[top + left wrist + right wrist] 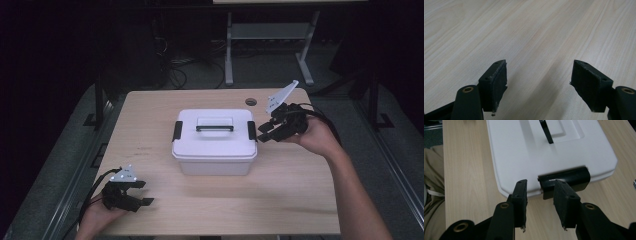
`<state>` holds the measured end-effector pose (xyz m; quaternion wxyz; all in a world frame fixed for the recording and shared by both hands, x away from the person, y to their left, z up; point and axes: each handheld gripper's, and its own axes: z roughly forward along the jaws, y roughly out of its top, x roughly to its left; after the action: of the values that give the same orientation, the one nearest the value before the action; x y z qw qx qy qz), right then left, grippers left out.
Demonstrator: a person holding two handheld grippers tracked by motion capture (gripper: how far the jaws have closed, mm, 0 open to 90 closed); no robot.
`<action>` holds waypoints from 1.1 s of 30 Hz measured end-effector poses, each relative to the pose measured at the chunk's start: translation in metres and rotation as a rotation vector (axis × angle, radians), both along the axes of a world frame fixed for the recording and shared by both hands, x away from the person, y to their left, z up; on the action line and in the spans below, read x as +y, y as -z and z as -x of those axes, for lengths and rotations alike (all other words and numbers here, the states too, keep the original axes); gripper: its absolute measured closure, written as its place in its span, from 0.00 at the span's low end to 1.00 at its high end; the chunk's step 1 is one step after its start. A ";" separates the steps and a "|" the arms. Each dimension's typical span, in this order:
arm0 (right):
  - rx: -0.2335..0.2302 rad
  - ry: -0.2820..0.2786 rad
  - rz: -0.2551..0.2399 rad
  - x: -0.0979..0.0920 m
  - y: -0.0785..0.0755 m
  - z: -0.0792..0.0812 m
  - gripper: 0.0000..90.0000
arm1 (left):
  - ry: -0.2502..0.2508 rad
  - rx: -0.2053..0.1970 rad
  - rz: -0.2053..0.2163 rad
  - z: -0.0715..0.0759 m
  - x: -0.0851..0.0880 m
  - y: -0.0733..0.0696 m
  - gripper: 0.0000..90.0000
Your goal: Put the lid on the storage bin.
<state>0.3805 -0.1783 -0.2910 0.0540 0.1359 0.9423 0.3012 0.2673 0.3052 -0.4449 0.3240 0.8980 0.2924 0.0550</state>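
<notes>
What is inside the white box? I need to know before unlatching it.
That cannot be seen: the lid covers the box, with black latches at both ends. On top lies only its handle. The right gripper hovers at one latch, gripping nothing.

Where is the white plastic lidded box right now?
In the high view, the white plastic lidded box sits mid-table, its right black latch just beside the right gripper.

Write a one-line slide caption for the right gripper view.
Right gripper, jaws apart, poised at the black side latch of the white lidded box on the wooden table.
</notes>
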 end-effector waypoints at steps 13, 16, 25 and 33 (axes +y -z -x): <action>0.010 0.021 -0.014 -0.013 0.013 0.008 0.68 | -0.015 0.007 -0.005 0.000 0.003 0.002 0.31; 0.014 0.029 -0.016 -0.017 0.016 0.011 0.67 | -0.018 0.008 -0.004 0.001 0.003 0.002 0.31; 0.020 0.049 -0.021 -0.027 0.022 0.017 0.65 | -0.014 0.006 -0.008 0.001 0.003 0.002 0.31; 0.027 0.068 -0.028 -0.036 0.026 0.021 0.63 | -0.023 0.002 -0.007 0.001 0.003 0.002 0.29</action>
<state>0.3593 -0.2139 -0.3168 0.0494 0.1727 0.9335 0.3104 0.2663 0.3085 -0.4471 0.3200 0.8957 0.3031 0.0587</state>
